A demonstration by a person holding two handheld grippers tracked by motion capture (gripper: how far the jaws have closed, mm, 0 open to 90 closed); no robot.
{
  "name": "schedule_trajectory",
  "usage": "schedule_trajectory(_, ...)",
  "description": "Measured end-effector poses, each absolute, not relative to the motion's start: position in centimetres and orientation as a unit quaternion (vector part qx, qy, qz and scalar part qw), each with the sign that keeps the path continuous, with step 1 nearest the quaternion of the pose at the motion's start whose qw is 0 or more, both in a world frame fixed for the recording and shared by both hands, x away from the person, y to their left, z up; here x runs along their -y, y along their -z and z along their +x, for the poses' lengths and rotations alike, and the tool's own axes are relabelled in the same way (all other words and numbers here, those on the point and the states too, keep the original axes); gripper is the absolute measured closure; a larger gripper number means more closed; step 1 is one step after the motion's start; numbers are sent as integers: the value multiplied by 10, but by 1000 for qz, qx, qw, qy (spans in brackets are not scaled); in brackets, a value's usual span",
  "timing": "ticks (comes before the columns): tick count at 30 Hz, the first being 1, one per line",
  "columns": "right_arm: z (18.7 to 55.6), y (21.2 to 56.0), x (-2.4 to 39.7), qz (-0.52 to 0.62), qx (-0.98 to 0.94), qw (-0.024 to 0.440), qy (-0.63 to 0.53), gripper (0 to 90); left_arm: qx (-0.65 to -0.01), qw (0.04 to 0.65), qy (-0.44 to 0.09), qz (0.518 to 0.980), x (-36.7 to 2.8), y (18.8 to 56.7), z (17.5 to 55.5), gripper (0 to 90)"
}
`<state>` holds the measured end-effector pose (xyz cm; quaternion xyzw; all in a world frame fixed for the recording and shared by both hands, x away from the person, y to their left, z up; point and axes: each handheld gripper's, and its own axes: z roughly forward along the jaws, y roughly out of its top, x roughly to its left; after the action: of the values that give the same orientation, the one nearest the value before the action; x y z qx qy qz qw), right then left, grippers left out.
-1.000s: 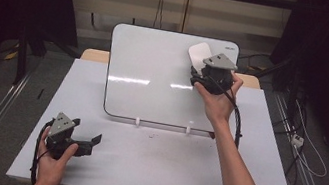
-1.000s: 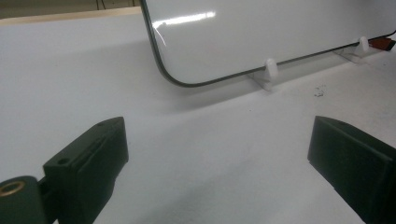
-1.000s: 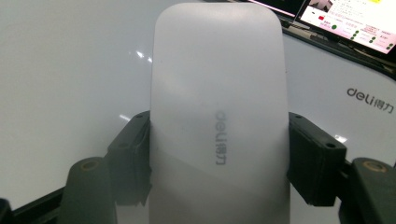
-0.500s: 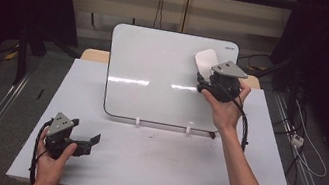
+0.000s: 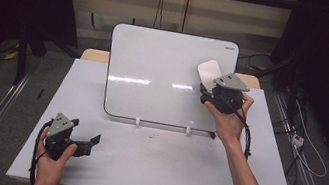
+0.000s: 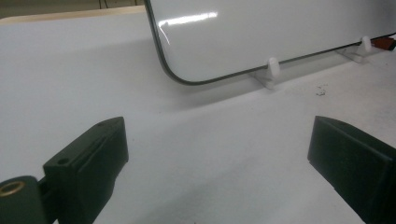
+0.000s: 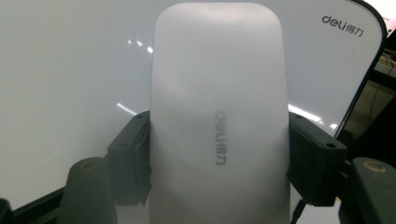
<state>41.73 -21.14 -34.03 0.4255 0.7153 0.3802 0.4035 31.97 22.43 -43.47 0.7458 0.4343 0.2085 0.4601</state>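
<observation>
Clamping the white eraser [image 7: 217,116] at its sides only, the right gripper [image 5: 214,88] could let it twist against the upright whiteboard [image 5: 156,71], tipping it; the left gripper [image 5: 86,141] rests open.

We see a whiteboard eraser [image 7: 218,116], a smooth white oblong with rounded corners and a grey "deli" mark along its back, standing on end against the whiteboard [image 5: 156,71] near that board's upper right corner, clamped by its two long sides. The whiteboard is a clean, glossy white panel with a thin dark rim and rounded corners. It leans back on two small white feet at the table's [image 5: 150,166] far edge.
</observation>
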Motion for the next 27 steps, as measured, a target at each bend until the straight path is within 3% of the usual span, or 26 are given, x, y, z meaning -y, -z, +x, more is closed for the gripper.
schedule_trajectory(27, 381, 362, 217, 405, -734, 421, -347, 318, -432, 455, -217, 748, -222, 434, 320, 50)
